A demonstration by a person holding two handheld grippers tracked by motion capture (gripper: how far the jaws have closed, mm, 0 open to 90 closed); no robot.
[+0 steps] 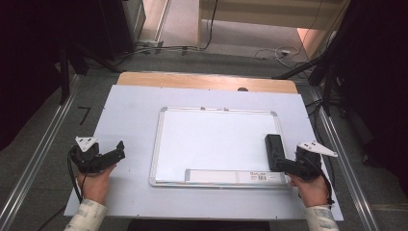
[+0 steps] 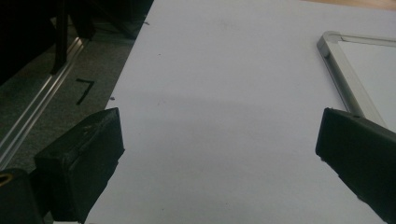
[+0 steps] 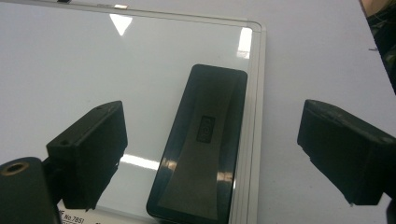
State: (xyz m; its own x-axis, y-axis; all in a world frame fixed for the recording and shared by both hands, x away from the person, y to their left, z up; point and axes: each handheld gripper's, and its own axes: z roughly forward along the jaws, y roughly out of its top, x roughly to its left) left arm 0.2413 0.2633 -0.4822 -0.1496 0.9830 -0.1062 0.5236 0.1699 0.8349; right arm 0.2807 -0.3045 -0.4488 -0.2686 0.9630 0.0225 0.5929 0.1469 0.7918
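Observation:
A white whiteboard (image 1: pixel 211 139) with a silver frame lies flat on a white sheet (image 1: pixel 130 110). A black eraser (image 1: pixel 274 149) rests on the board's right edge, partly over the frame. My right gripper (image 1: pixel 283 162) is open just behind the eraser. In the right gripper view the eraser (image 3: pixel 205 140) lies lengthwise between the spread jaws of that gripper (image 3: pixel 212 116), which do not touch it. My left gripper (image 1: pixel 118 150) is open over the bare sheet, left of the board. In the left gripper view this gripper (image 2: pixel 219 126) holds nothing, and the board's corner (image 2: pixel 345 79) is at the right.
A labelled pen tray (image 1: pixel 235 176) runs along the whiteboard's near edge. The wooden table edge (image 1: pixel 202 81) shows beyond the sheet. Metal floor rails (image 1: pixel 43 144) run on both sides, and cables lie on the floor at the back.

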